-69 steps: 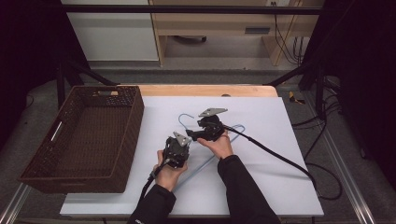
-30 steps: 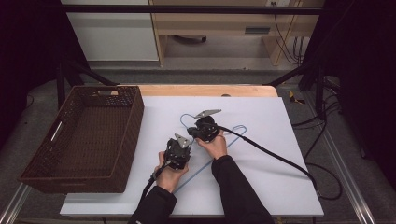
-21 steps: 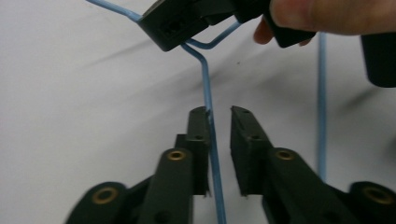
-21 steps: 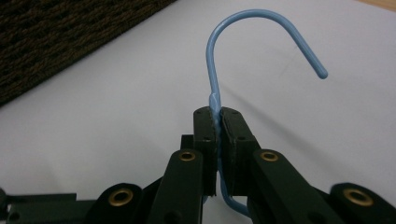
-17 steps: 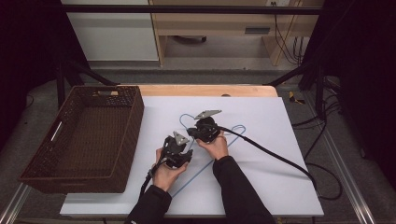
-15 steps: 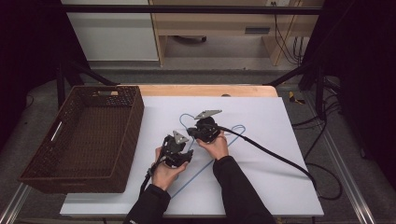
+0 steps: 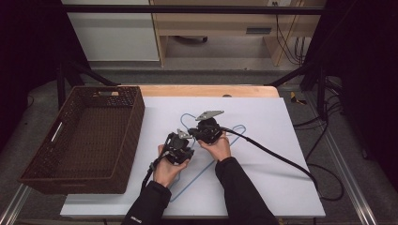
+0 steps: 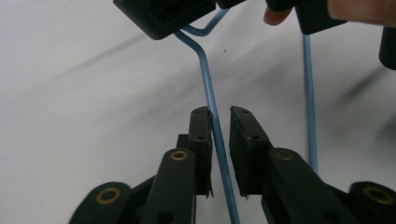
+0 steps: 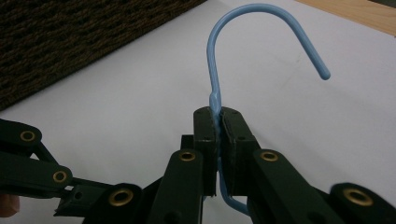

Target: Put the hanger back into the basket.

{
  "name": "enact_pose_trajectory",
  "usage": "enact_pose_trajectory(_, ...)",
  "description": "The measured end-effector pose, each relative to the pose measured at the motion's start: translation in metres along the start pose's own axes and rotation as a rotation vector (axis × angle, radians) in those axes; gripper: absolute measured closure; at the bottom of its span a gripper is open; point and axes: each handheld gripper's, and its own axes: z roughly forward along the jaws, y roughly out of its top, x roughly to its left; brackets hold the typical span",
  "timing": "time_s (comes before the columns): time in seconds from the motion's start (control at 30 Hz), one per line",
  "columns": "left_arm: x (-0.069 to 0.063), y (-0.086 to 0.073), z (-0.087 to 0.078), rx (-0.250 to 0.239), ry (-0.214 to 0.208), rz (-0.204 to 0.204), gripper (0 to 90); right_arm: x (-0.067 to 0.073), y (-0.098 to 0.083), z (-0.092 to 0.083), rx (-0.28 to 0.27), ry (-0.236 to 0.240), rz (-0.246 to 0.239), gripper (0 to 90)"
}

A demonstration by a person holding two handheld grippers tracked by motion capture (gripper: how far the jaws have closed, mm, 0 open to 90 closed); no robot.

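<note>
A blue wire hanger (image 7: 220, 154) lies near the middle of the white worktop (image 7: 291, 140), its hook (image 9: 261, 28) toward twelve o'clock. The right tongs (image 9: 218, 122) are clamped on the hanger's neck just below the hook, jaws pressed to the wire. The left tongs (image 8: 219, 121) stand narrowly parted around one slanting arm of the hanger; the wire runs along the inner face of one jaw and a gap shows to the other. In the high view the two hands sit close together over the hanger, left hand (image 7: 171, 164) at seven o'clock of the right hand (image 7: 217, 146). A dark woven basket (image 7: 117, 173) stands at nine o'clock, apart from the hanger. A black cable (image 7: 277, 157) trails from the right tongs toward four o'clock, crossing the worktop's edge
</note>
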Motion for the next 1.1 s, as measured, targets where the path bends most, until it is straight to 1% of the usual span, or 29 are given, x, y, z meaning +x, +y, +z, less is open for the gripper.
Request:
enact_pose_trajectory(0.07,0.002,0.0,-0.001,0.002,-0.006,-0.007,81.7,0.0,0.0,-0.001,-0.004,0.0,-0.006,85.9)
enact_pose_trajectory(0.17,0.002,0.001,0.0,-0.003,-0.008,-0.016,82.5,0.001,0.001,-0.002,-0.005,-0.002,-0.004,85.9)
enact_pose_trajectory(0.27,0.001,0.001,-0.002,-0.005,-0.017,-0.04,83.5,0.001,0.001,-0.004,-0.005,0.0,-0.005,86.0)
enact_pose_trajectory(0.33,0.0,0.001,-0.003,-0.015,-0.009,-0.053,84.7,0.001,0.002,-0.005,-0.012,-0.005,-0.007,85.9)
enact_pose_trajectory(0.37,0.0,0.001,-0.004,-0.016,-0.005,-0.051,85.2,0.001,0.002,-0.006,-0.014,-0.005,-0.003,85.8)
enact_pose_trajectory(0.43,0.0,0.001,-0.005,-0.023,0.0,-0.059,85.9,0.001,0.003,-0.008,-0.025,-0.01,-0.005,85.7)
enact_pose_trajectory(0.53,-0.001,0.001,-0.006,-0.027,0.011,-0.063,86.9,0.002,0.004,-0.011,-0.023,-0.015,-0.002,85.2)
enact_pose_trajectory(0.7,-0.004,0.001,-0.009,-0.033,0.022,-0.069,87.2,0.003,0.005,-0.015,-0.03,-0.022,-0.017,84.6)
enact_pose_trajectory(0.77,-0.005,0.001,-0.01,-0.045,0.021,-0.076,87.2,0.005,0.005,-0.018,-0.033,-0.029,-0.025,84.1)
enact_pose_trajectory(0.83,-0.006,0.002,-0.013,-0.051,0.029,-0.067,87.3,0.007,0.006,-0.023,-0.036,-0.035,-0.037,81.9)
enact_pose_trajectory(0.87,-0.007,0.002,-0.015,-0.06,0.028,-0.072,87.3,0.007,0.007,-0.026,-0.038,-0.037,-0.038,79.5)
enact_pose_trajectory(0.9,-0.007,0.002,-0.017,-0.063,0.028,-0.07,87.3,0.008,0.007,-0.03,-0.043,-0.041,-0.039,78.7)
enact_pose_trajectory(0.97,-0.008,0.003,-0.02,-0.084,0.031,-0.076,87.4,0.008,0.008,-0.041,-0.057,-0.034,-0.041,76.2)
enact_pose_trajectory(1.1,-0.009,0.005,-0.028,-0.102,0.039,-0.066,87.4,0.007,0.008,-0.068,-0.094,-0.037,-0.035,70.3)
